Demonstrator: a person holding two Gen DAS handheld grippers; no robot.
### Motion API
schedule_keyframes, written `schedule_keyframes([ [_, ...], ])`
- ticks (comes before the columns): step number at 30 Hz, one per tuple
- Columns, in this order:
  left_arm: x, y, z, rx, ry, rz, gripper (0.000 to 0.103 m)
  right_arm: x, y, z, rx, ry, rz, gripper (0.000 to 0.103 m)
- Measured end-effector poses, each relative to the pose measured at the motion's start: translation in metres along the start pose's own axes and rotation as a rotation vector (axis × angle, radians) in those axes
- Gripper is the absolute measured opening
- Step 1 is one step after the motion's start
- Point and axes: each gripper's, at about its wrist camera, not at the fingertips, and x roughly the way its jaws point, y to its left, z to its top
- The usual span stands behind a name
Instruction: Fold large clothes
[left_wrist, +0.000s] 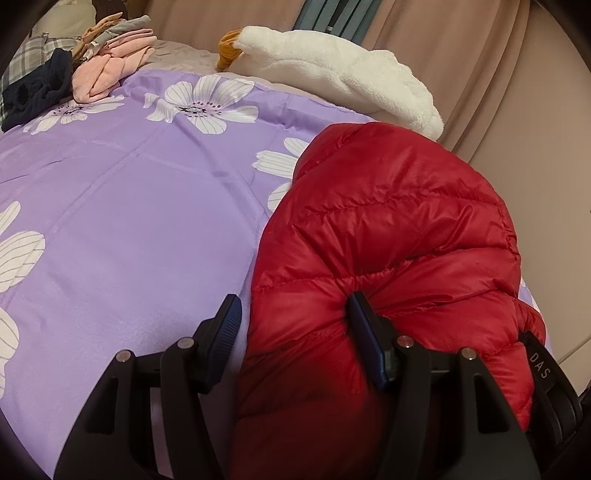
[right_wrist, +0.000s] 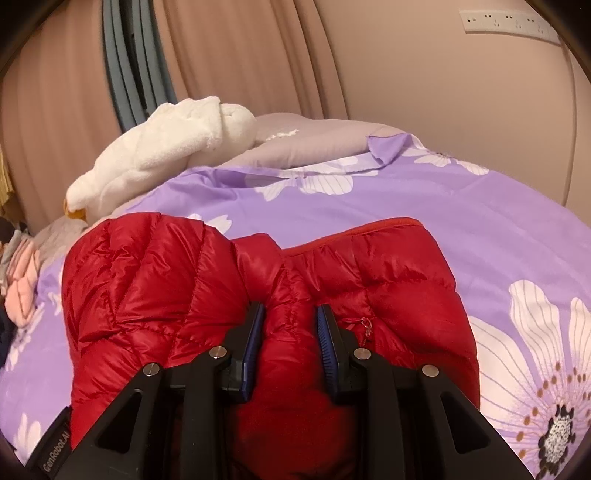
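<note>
On the bed (left_wrist: 122, 206), the red jacket (right_wrist: 155, 280) is puffy, light and slick, so my right tongs (right_wrist: 290, 332) stay off that wording and pinch a thick fold near its zip, while my left tongs (left_wrist: 291, 317) stand apart, one pad denting its edge.

The left claw (left_wrist: 291, 314) points downward with its jaws parted, only its right pad touching cloth. The right claw (right_wrist: 290, 321) also tilts down, pinched onto a fold.
</note>
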Motion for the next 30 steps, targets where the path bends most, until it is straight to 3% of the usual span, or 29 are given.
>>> schedule_keyframes([
  [5,-0.001,0.001,0.001,-0.007,-0.002,-0.001,0.062,-0.001,0.001,0.000,-0.002,-0.003,-0.002,0.027],
  [7,-0.004,0.002,0.003,-0.016,-0.002,0.019,0.069,-0.004,0.003,0.002,-0.010,-0.009,-0.010,0.028],
  [10,-0.013,0.007,0.006,-0.013,0.017,0.007,0.070,-0.010,0.005,0.007,-0.019,-0.007,-0.005,0.031],
  [15,-0.052,0.012,0.011,0.045,0.035,0.010,0.069,-0.043,-0.002,0.018,-0.005,0.077,0.028,0.049],
  [17,-0.074,0.009,0.013,0.092,0.015,0.003,0.070,-0.074,-0.005,0.019,0.023,0.064,0.071,0.081],
  [20,-0.104,0.012,0.014,0.095,-0.009,-0.040,0.075,-0.108,-0.001,0.016,-0.010,0.011,0.088,0.085],
  [22,-0.126,0.017,0.015,0.083,-0.032,-0.070,0.089,-0.122,0.000,0.016,-0.024,-0.003,0.076,0.085],
  [23,-0.134,0.019,0.016,0.082,-0.048,-0.080,0.091,-0.129,-0.001,0.016,-0.026,-0.007,0.079,0.085],
  [27,-0.166,0.030,0.021,0.087,-0.113,-0.092,0.103,-0.143,-0.006,0.017,-0.009,0.031,0.110,0.088],
  [30,-0.176,0.041,0.023,0.078,-0.084,-0.140,0.103,-0.149,-0.010,0.015,0.005,0.063,0.129,0.093],
])
